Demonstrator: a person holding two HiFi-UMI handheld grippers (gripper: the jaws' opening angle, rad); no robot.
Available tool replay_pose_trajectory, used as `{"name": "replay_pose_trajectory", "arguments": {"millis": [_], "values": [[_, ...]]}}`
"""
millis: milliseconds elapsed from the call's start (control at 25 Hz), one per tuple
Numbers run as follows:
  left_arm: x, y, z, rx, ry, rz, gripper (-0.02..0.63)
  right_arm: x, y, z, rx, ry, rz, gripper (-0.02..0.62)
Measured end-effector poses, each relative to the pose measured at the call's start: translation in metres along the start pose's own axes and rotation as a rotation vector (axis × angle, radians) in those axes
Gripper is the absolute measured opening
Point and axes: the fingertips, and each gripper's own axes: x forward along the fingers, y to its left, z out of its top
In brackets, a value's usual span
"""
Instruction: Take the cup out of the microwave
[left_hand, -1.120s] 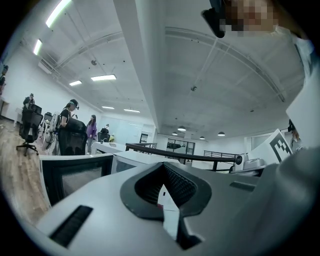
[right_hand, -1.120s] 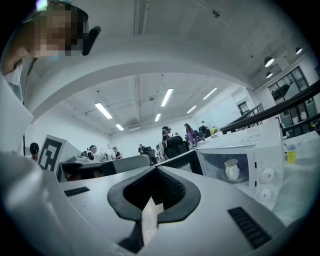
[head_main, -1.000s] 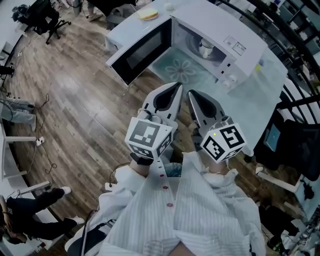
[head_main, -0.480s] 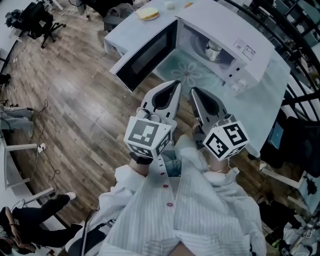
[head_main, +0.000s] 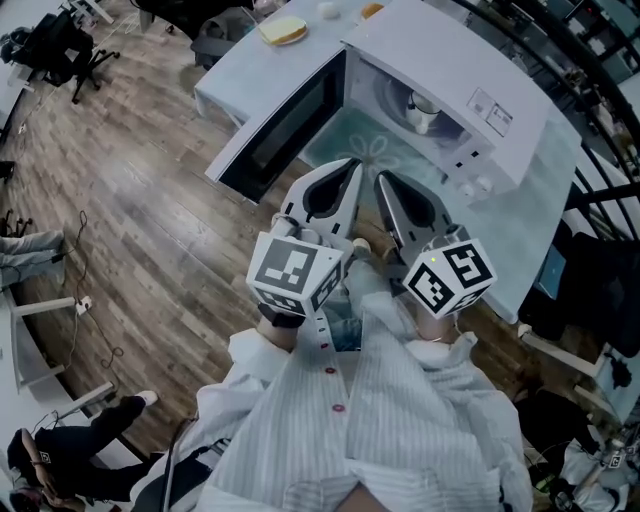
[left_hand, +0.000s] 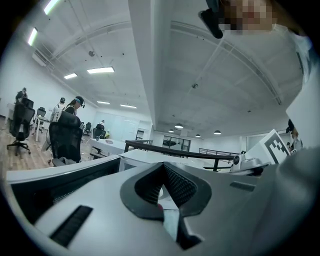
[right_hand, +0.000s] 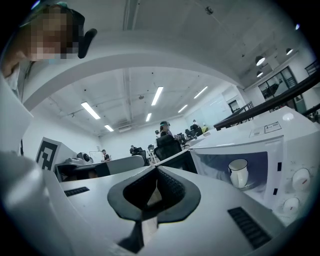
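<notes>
The cup (head_main: 421, 108) sits inside the microwave (head_main: 450, 55), whose door (head_main: 280, 125) is wide open for access. The left gripper (head_main: 351, 165) and right gripper (head_main: 381, 181) hover well short of it, jaws together and empty, probably lining up.

White cup (right_hand: 238, 172), white microwave (head_main: 445, 55)

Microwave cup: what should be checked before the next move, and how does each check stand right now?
1. Microwave door open: ok, it stands wide.
2. Cup upright inside the microwave: ok.
3. Right gripper jaws apart for a grasp: not ok, shut and empty.
4. Left gripper free: ok, shut and empty.
5. Way into the cavity unobstructed: ok, nothing seen in front of it.
6. Cup empty: cannot tell.
</notes>
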Motion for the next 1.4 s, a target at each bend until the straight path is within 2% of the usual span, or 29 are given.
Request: {"name": "replay_pose_trajectory", "arguments": {"millis": [640,1000,1400], "values": [[0.104,0.026,0.027,0.007,-0.007,-0.008,0.009,0.053,-0.075,0.053,-0.016,0.014,0.008,0.035],[0.13,0.024,0.022,0.01,-0.018,0.013,0.009,0.057,-0.098,0.061,-0.036,0.009,0.029,0.035],[0.134,0.027,0.019,0.011,0.006,-0.005,0.009,0.059,-0.104,0.059,-0.025,0.008,-0.009,0.035]]}}
